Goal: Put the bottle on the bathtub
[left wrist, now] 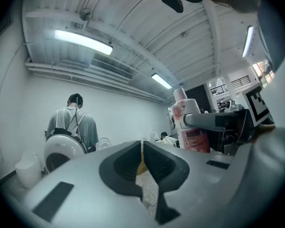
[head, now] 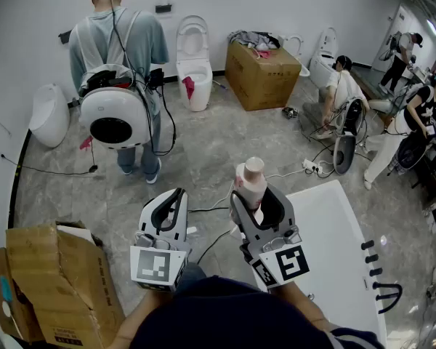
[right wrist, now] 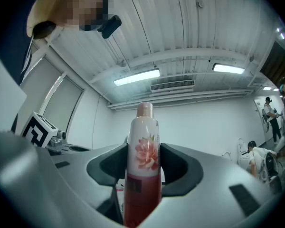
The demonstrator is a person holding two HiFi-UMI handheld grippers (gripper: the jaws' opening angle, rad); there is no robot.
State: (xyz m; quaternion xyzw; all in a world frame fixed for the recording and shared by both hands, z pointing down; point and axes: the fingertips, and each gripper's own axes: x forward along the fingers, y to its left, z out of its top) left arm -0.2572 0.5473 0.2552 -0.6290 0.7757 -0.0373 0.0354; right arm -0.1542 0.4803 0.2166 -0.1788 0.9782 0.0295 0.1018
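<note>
Pretty bright, even light from ceiling strip lights [left wrist: 83,42] above the jaws, a bit blown out. Shadows on the floor [head: 218,147] are soft. Gripper views bend hard, black corners; the bottle [right wrist: 143,175] goes blurry down between the jaws.

Base of bottle [right wrist: 143,175] cut off by bottom edge, label print unreadable, bathtub [head: 334,238] corner behind right tool [head: 256,195]

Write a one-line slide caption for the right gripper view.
The right gripper holds an upright pink-and-white flower-printed plastic bottle beneath a ribbed white ceiling with strip lights.
</note>
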